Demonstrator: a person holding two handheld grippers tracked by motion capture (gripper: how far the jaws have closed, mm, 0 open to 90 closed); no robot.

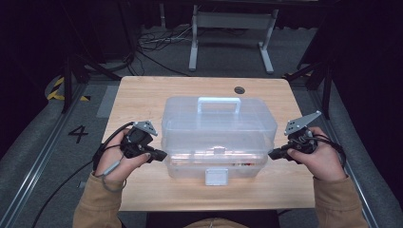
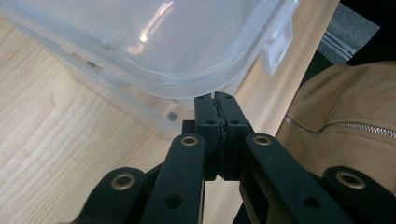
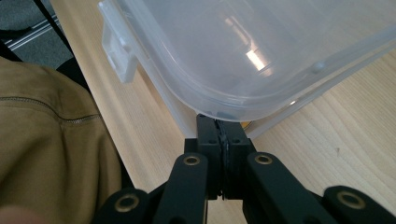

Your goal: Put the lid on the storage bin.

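A clear plastic storage box (image 1: 218, 135) with a lid, a top handle (image 1: 218, 102) and a white front latch (image 1: 216, 176) stands in the middle of the wooden table (image 1: 142, 95). My left gripper (image 1: 161, 155) is at the box's left side, jaws shut with nothing between them, its tips just under the lid's rim (image 2: 187, 86). My right gripper (image 1: 272, 154) mirrors it at the right side, shut and empty, tips against the lid's rim (image 3: 224, 109). In the gripper views the latch (image 2: 272, 51) (image 3: 116, 51) juts from the box's front.
A round hole (image 1: 239, 90) sits in the table's far right part. Tan sleeves (image 1: 100, 204) rest at the near edge. Behind the table are white frame legs (image 1: 194, 42), cables on the floor and a yellow-black marking (image 1: 56, 90).
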